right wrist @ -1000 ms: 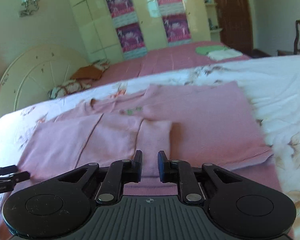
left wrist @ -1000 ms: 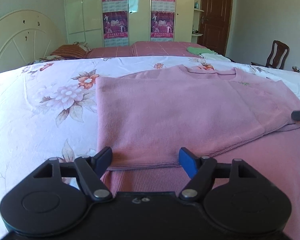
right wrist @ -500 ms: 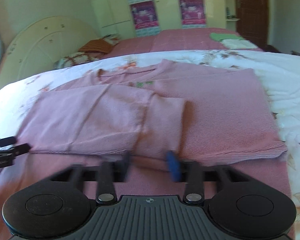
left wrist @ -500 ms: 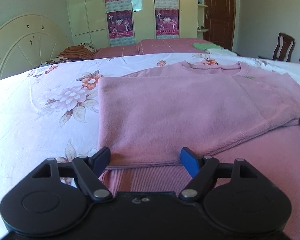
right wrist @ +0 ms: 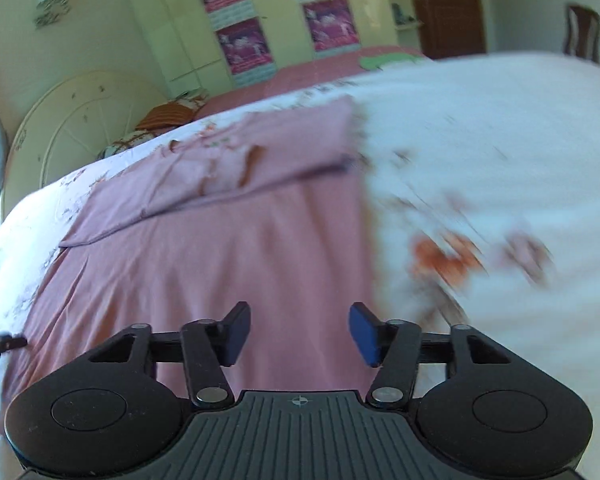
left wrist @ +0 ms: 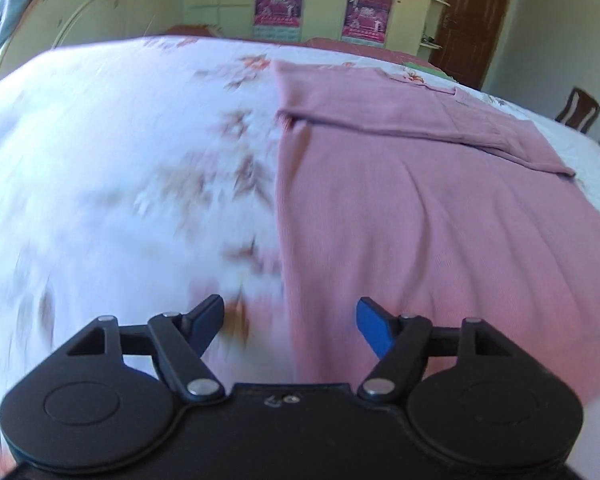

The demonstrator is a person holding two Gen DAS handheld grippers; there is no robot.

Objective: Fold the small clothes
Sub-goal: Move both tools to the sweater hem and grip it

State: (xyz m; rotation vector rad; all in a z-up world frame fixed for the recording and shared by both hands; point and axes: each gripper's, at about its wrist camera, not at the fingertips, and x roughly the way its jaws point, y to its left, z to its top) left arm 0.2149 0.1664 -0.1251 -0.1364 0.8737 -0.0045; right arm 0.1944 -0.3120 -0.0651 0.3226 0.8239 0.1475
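Where the pink sweater point(left wrist: 440, 216) lies spread flat on the bed, its far end folded over on itself, the surface under it is a white bedsheet point(left wrist: 112, 152) printed with reddish flowers and brown leaves, much of it blurred in both wrist views. The left gripper point(left wrist: 290, 322) hangs over the sweater's left edge, its jaws apart after just closing a little, with nothing pinched between them. The right gripper point(right wrist: 298, 330) hangs over the sweater's right edge, its jaws also spread and just narrowed, likewise with nothing clamped. Beyond the bed stand a cream headboard point(right wrist: 80, 120), a second bed with a pink cover point(right wrist: 300, 76), pale yellow wardrobe doors carrying purple posters point(right wrist: 236, 20), a brown door point(left wrist: 476, 20) and a wooden chair point(left wrist: 578, 110). A wall lamp point(right wrist: 52, 4) hangs on the left wall.
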